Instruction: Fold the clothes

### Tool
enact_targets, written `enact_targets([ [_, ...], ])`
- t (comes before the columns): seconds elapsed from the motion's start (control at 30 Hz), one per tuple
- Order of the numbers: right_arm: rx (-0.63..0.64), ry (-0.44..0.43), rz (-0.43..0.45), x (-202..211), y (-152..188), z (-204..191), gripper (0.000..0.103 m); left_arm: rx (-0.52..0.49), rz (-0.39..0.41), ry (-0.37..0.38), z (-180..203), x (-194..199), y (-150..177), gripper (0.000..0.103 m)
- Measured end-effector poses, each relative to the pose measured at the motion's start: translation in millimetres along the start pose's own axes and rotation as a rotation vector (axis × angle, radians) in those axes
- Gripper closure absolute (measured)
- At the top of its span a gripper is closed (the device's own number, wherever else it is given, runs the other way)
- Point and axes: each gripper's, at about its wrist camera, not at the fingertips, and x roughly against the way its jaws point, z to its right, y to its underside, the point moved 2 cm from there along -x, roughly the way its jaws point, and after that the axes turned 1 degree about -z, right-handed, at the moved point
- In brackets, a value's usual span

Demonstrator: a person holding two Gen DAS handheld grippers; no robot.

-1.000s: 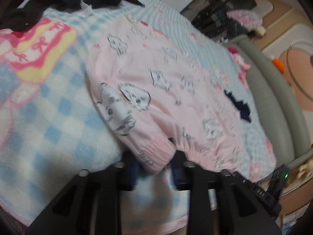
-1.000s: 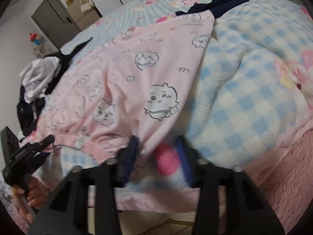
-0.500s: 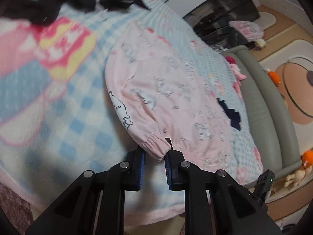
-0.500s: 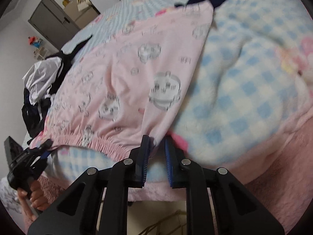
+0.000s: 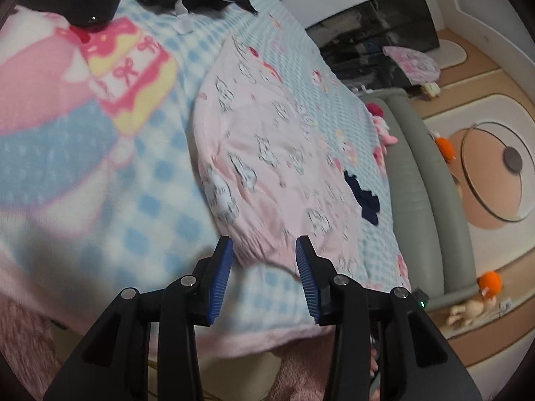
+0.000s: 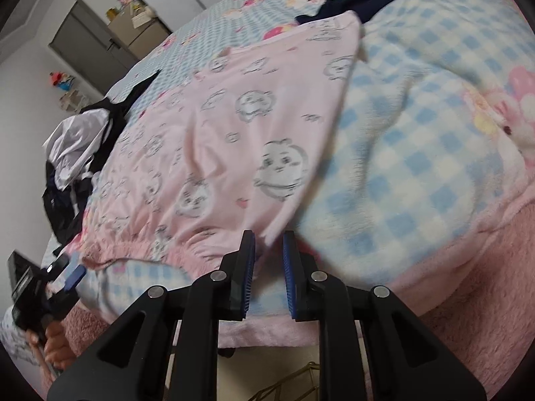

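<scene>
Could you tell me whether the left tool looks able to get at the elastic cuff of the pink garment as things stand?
Probably yes. The left tool is opening, its blue pads either side of the elastic cuff without pressing on it, and only the checked blanket lies beneath; nothing blocks it.

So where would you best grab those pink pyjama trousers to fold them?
Probably the gathered waistband of the pink trousers, which lie flat with that thick ruffled edge nearest, so come in low from the bed's near edge. The left gripper is opening around one end; the right gripper brackets the other corner.

Black tongs (image 5: 264,260); ribbed blue pads (image 6: 288,267); silver screws.
</scene>
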Motion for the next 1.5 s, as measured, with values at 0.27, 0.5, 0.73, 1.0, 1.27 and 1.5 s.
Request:
enact_targets([
  [0.27,0.042,-0.073,-0.079,-15,8,-14,0.065,-0.02,-0.119,-0.045,-10,-54,-6,0.062],
  [0.5,0.021,-0.085,-0.128,-30,0,-3,0.059,0.035,-0.097,0.032,-19,-44,-1,0.058],
  [0.73,0.135,-0.076,-0.104,-26,4,-24,0.06,0.017,-0.108,-0.03,-18,-52,-1,0.059],
  [1.0,0.114,-0.047,-0.074,-34,-6,-18,0.058,0.02,-0.084,-0.013,-18,-55,0,0.057],
  [1.27,0.139,-0.12,-0.034,-18,-4,-24,0.08,-0.044,-0.035,-0.058,-9,-49,3,0.088],
  [1.5,0.096,-0.097,-0.056,-36,-8,-14,0.07,0.024,-0.068,-0.03,-22,-56,-2,0.084],
])
